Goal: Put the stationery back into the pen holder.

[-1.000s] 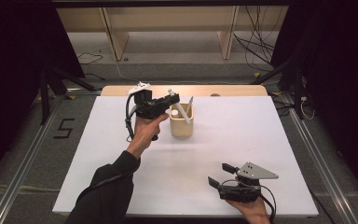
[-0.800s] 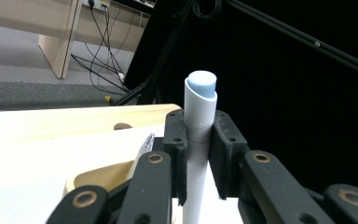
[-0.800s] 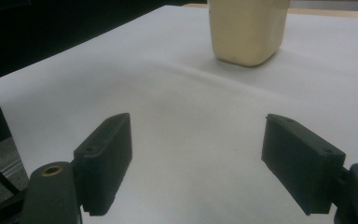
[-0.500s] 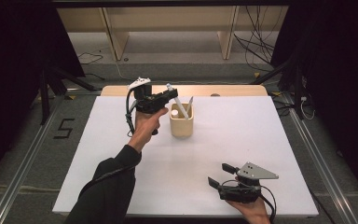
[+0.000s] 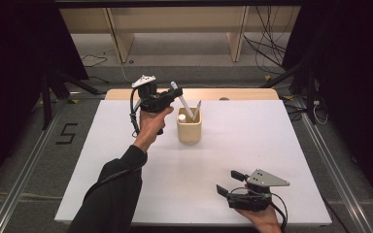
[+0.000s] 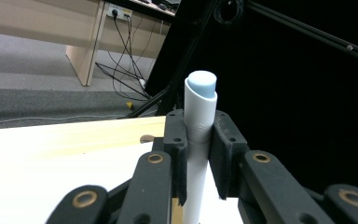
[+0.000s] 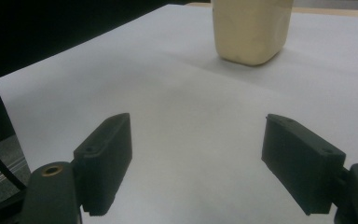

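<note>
The left gripper (image 6: 198, 154) was closed on a white round marker with a pale blue end (image 6: 200, 112), above the beige plastic cup (image 5: 189, 127). The right gripper (image 7: 198, 163) stood wide open, holding nothing, near the white table's (image 5: 296, 141) front edge, with bare surface between.

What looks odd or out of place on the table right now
Nothing stands out. The cream holder stands upright on the white table; the left tongs grip a white marker, and the right tongs rest open.
</note>
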